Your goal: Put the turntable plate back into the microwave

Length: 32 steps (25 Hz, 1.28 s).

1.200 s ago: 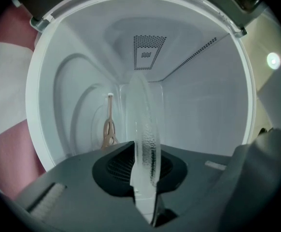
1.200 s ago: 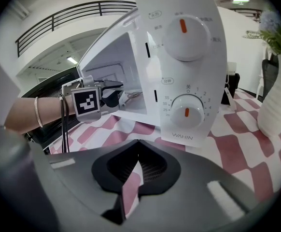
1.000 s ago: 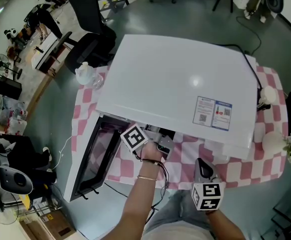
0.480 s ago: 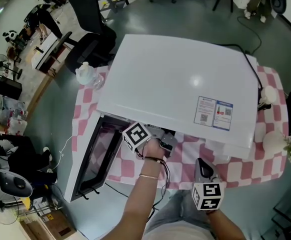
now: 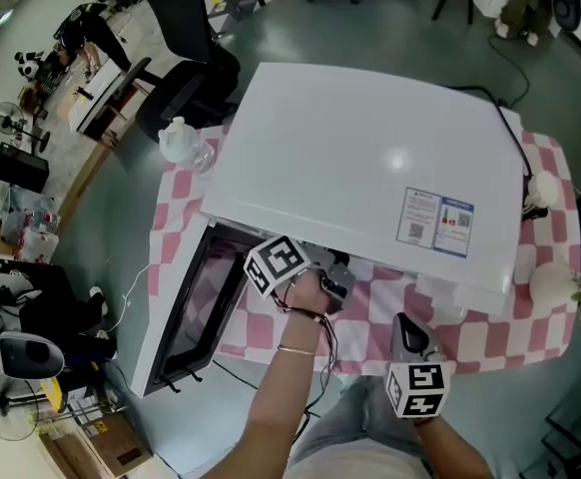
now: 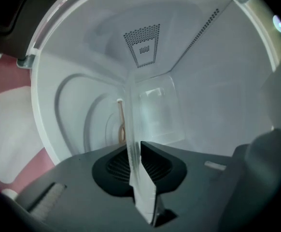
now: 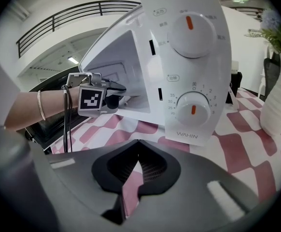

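Turntable plate [image 6: 133, 129] reaches into the microwave [image 5: 370, 148], our left gripper's [image 6: 135, 148] jaws grasping its edge; our right gripper [image 7: 138, 144], at 5 o'clock, is clenched empty.

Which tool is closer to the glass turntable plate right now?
Left. The left tool grips the plate by its edge inside the microwave; the right tool sits shut outside, facing the control panel.

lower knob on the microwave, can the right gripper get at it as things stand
Probably yes. The right gripper faces the lower knob head-on, with only checked tablecloth between them, and its shut jaws hold nothing.
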Motion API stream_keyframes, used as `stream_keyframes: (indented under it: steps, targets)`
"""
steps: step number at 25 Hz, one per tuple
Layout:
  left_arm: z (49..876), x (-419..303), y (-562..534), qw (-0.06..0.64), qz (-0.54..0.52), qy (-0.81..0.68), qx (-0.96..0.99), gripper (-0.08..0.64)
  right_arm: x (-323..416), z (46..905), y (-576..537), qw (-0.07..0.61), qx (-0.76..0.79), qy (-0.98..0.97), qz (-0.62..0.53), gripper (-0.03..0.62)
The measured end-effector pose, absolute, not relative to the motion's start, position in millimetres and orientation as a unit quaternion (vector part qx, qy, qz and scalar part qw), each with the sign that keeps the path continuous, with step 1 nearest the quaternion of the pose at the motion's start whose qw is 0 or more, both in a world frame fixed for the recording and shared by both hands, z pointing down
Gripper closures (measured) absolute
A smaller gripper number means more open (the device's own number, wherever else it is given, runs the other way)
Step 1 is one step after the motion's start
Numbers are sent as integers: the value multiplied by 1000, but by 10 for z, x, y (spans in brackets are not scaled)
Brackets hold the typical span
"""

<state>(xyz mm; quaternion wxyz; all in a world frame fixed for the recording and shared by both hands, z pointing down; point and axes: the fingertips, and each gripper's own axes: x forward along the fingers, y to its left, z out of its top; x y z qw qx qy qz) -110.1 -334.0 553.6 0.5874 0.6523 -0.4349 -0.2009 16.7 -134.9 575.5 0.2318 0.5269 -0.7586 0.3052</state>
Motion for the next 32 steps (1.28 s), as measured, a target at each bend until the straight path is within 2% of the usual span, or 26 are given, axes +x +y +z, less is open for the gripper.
stream_keyframes:
  steps: [5,16,22,25,32]
  targets:
    - [5525,-1097,-3335,566,-157,-446,676,503,120,5722,-1333,231,522,-763,303,581]
    - [5513,-1021,-3309,529,-73,-454,713,382,161,5726,-1283,231,525,-761,302,581]
    - [5550,-1028,-3255,534,-64,-456,709,357,157,5709,-1262,232,525,-762,301,581]
    - [5566,-1015,-3248,528,-35,-461,712,299,144,5698,-1248,232,524,-763,299,581]
    - [5593,-1059,-3137,516,11,-474,713,245,155,5699,-1204,233,526,-761,301,581]
